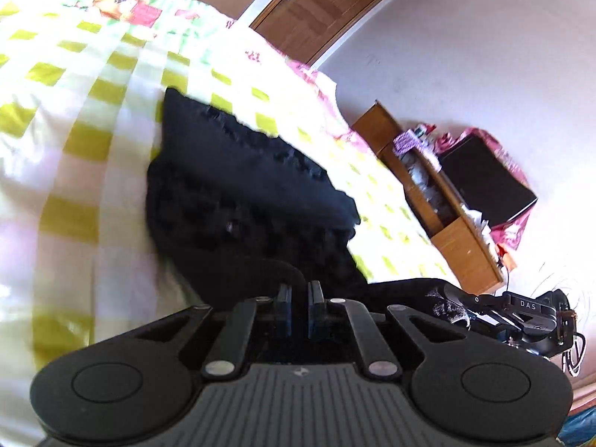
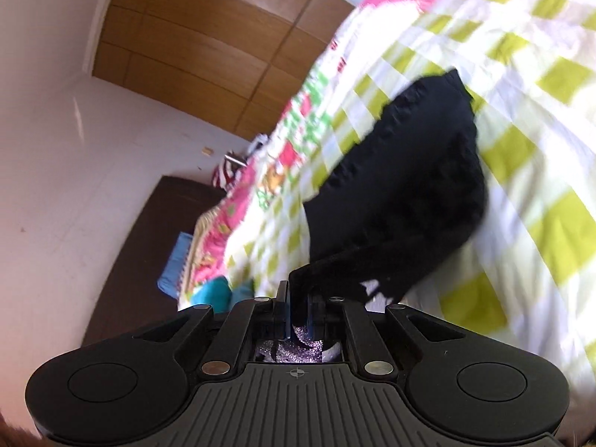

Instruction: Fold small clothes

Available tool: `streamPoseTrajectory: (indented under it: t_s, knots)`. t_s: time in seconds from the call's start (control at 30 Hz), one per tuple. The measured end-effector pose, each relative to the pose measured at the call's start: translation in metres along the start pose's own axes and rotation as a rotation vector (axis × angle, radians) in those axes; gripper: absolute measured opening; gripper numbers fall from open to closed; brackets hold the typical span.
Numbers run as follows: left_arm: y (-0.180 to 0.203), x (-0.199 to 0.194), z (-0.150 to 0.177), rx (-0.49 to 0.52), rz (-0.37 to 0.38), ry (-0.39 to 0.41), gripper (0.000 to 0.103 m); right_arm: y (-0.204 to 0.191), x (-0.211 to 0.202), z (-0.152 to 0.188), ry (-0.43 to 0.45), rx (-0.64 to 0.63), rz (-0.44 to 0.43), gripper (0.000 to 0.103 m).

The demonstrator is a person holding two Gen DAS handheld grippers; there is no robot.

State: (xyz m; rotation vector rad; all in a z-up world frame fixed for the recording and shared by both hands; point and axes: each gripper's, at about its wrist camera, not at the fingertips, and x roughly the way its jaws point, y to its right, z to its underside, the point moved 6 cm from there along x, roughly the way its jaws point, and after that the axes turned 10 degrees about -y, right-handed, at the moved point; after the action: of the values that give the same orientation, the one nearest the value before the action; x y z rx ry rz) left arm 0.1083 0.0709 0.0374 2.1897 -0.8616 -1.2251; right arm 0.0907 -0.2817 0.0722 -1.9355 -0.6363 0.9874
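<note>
- Two tools, mine: left tool [image 1: 300, 307] and right tool [image 2: 298, 311] each pinch a near corner of the black garment [image 2: 402, 186].
- Garment stretches straight ahead across the checked bed [image 2: 521, 149].

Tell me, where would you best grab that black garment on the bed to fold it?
Grip the black garment by its near edge, coming from the bed's near side. That is where the right gripper pinches it now, and the left gripper seems to hold the same edge. The edge is lifted while the rest lies on the bed.
</note>
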Motion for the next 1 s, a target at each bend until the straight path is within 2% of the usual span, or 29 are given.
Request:
streamPoseTrajectory:
  t_s: [0.1, 0.2, 0.3, 0.4, 0.43, 0.5, 0.53, 0.57, 0.6, 0.63, 0.7, 0.8, 0.9, 1.0]
  knots:
    - [-0.001, 0.010, -0.059, 0.031, -0.008, 0.096, 0.021, -0.006, 0.016, -0.064, 0.118, -0.032, 0.005, 0.009]
    - [-0.017, 0.031, -0.116, 0.005, -0.015, 0.145, 0.021, 0.006, 0.042, -0.121, 0.197, 0.010, 0.041, 0.009]
    - [-0.051, 0.069, -0.169, -0.049, -0.091, 0.172, 0.022, 0.039, 0.083, -0.173, 0.236, 0.065, 0.140, 0.010]
    - [-0.092, 0.108, -0.198, -0.120, -0.191, 0.149, 0.023, 0.080, 0.116, -0.201, 0.250, 0.136, 0.259, 0.013]
    - [-0.105, 0.118, -0.201, -0.149, -0.223, 0.139, 0.024, 0.094, 0.126, -0.202, 0.246, 0.163, 0.294, 0.015]
    - [-0.126, 0.132, -0.201, -0.190, -0.279, 0.121, 0.026, 0.108, 0.128, -0.198, 0.242, 0.187, 0.297, 0.024]
    - [-0.133, 0.134, -0.199, -0.201, -0.304, 0.122, 0.029, 0.110, 0.126, -0.194, 0.251, 0.168, 0.292, 0.032]
    - [-0.137, 0.133, -0.196, -0.204, -0.320, 0.130, 0.037, 0.108, 0.121, -0.189, 0.266, 0.122, 0.308, 0.042]
    - [-0.139, 0.132, -0.194, -0.205, -0.329, 0.139, 0.041, 0.103, 0.116, -0.186, 0.283, 0.064, 0.331, 0.046]
    - [-0.139, 0.129, -0.190, -0.195, -0.339, 0.146, 0.042, 0.098, 0.112, -0.184, 0.297, 0.005, 0.355, 0.050]
    - [-0.136, 0.126, -0.184, -0.146, -0.365, 0.141, 0.044, 0.088, 0.110, -0.181, 0.308, -0.128, 0.433, 0.053]
    - [-0.125, 0.123, -0.175, -0.077, -0.384, 0.111, 0.046, 0.082, 0.111, -0.173, 0.263, -0.274, 0.552, 0.053]
    - [-0.121, 0.126, -0.171, -0.045, -0.428, 0.087, 0.047, 0.089, 0.115, -0.164, 0.215, -0.327, 0.648, 0.053]
    - [-0.122, 0.134, -0.154, -0.067, -0.401, 0.051, 0.047, 0.099, 0.119, -0.156, 0.173, -0.335, 0.679, 0.053]
